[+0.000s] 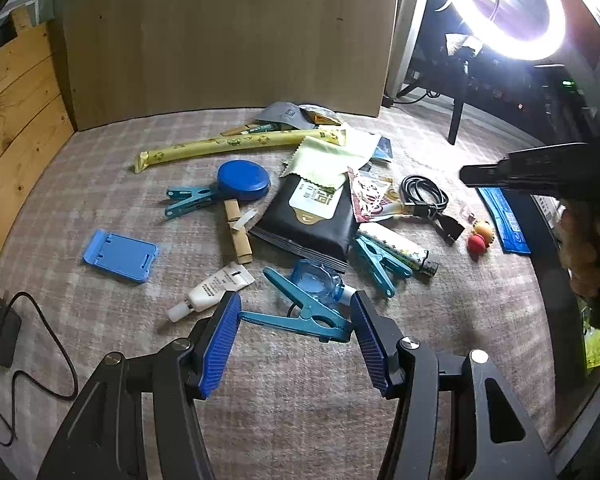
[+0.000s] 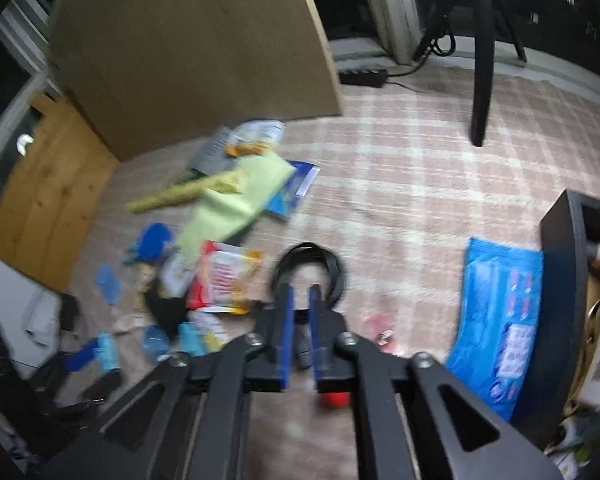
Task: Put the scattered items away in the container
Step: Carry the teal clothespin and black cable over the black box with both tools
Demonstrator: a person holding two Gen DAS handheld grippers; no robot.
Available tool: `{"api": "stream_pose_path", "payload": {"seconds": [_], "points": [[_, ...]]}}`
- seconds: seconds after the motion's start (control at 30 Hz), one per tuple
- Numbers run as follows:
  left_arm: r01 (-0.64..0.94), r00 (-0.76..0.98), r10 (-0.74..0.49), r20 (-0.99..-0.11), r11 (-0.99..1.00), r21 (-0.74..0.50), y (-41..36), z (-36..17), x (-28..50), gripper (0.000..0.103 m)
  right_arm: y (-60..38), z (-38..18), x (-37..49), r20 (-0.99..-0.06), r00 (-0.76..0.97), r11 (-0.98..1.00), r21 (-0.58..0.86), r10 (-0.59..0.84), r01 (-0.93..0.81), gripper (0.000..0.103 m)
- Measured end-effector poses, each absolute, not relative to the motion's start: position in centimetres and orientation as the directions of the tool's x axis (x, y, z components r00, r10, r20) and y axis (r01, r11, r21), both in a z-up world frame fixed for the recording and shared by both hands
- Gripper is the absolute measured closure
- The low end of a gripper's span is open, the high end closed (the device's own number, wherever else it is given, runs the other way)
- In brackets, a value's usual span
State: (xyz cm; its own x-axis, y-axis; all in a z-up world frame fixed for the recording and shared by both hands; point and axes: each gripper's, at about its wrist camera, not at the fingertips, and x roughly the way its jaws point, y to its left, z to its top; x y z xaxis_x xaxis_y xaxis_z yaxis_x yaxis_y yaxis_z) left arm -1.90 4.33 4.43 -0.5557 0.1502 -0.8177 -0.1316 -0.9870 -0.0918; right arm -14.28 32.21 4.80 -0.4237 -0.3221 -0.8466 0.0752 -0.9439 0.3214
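Teal clothespin (image 1: pixel 300 314) is sitting pinched between left gripper (image 1: pixel 296 344) pads. Right gripper (image 2: pixel 300 336), jaws slightly parted, is hovering over black cable (image 2: pixel 312 268), gripping nothing.

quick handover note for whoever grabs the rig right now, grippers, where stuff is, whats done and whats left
Left gripper: shut on a teal clothespin, gripped end to end, just above the rug.
Right gripper: jaws narrowly apart with nothing between the pads, hovering over the coiled black cable.
Container: dark bin at the right edge of the rug, already holding some items; a blue packet lies flat beside it.
Left to do: nearly everything is still on the rug, including the black wipes pack, blue phone stand, white tube and yellow cloth. Drop the clothespin in first.
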Motion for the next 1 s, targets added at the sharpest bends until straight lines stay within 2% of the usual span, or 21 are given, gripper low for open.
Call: {"api": "stream_pose_path", "payload": {"seconds": [0.17,0.23,0.3,0.33,0.37,0.5,1.0], "points": [[-0.117,-0.554,0.153,-0.819,-0.988,-0.105,4.1,4.3,-1.7,0.049,31.6,2.1,-16.7,-0.901,-0.354,-0.968,0.241,-0.25,0.068,0.086],[-0.114,-0.556,0.156,-0.817,-0.987,-0.111,4.0,4.3,-1.6,0.049,31.2,1.8,-17.3,-0.9,-0.367,-0.972,0.22,-0.236,0.085,0.08],[-0.108,-0.557,0.156,-0.816,-0.987,-0.115,3.8,4.2,-1.5,0.049,30.7,1.9,-17.8,-0.901,-0.374,-0.975,0.196,-0.22,0.102,0.079],[-0.106,-0.557,0.157,-0.816,-0.987,-0.117,3.8,4.2,-1.5,0.049,30.5,1.9,-18.0,-0.901,-0.376,-0.976,0.19,-0.216,0.105,0.081],[-0.104,-0.557,0.156,-0.816,-0.988,-0.118,3.7,4.2,-1.5,0.049,30.4,1.8,-18.1,-0.903,-0.375,-0.978,0.181,-0.208,0.109,0.09],[-0.098,-0.564,0.159,-0.81,-0.987,-0.126,3.5,4.4,-1.4,0.049,30.6,2.0,-17.4,-0.895,-0.37,-0.968,0.216,-0.248,0.125,0.096],[-0.163,-0.615,0.203,-0.762,-0.978,-0.129,5.4,7.5,-1.3,0.049,33.3,9.3,-11.7,-0.769,-0.582,-0.959,0.273,-0.264,0.074,0.097]]}}
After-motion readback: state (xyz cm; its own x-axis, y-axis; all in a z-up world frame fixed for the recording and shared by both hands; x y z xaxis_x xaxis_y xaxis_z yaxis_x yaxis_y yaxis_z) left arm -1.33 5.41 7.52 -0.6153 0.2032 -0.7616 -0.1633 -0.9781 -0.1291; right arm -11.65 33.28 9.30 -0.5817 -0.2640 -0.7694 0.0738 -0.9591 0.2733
